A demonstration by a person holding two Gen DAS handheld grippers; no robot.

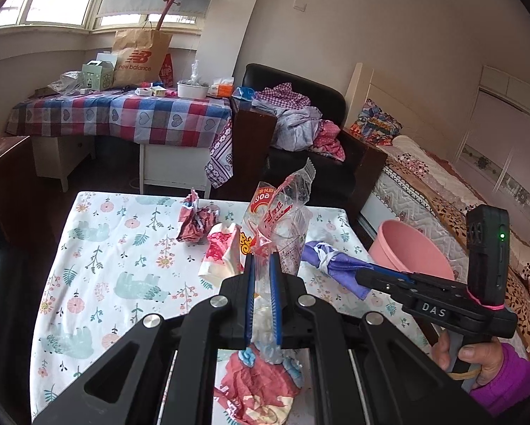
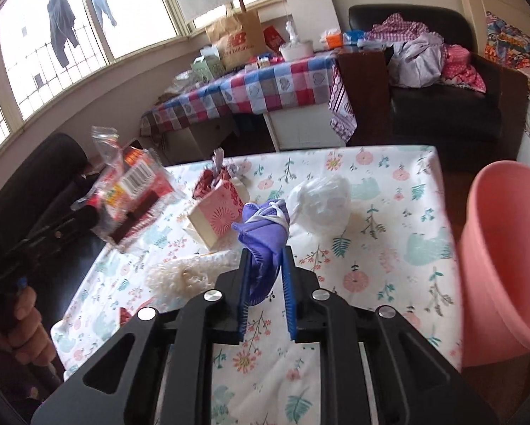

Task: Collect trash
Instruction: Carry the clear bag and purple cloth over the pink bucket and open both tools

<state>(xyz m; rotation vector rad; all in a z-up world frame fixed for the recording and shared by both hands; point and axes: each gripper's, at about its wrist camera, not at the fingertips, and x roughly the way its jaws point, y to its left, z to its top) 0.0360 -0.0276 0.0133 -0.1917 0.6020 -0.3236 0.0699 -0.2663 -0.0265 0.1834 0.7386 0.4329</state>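
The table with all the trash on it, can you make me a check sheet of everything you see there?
Surface: table under a floral cloth.
Job's things: clear plastic wrapper and purple wrapper held up; pink bucket beside the table.
Clutter: crumpled red wrapper, pink paper box, white plastic wad on the cloth.
Grippers: left gripper shut on the clear wrapper; right gripper shut on the purple one.
Cables: nothing seen.
Surroundings: checked side table, black armchair, bed.
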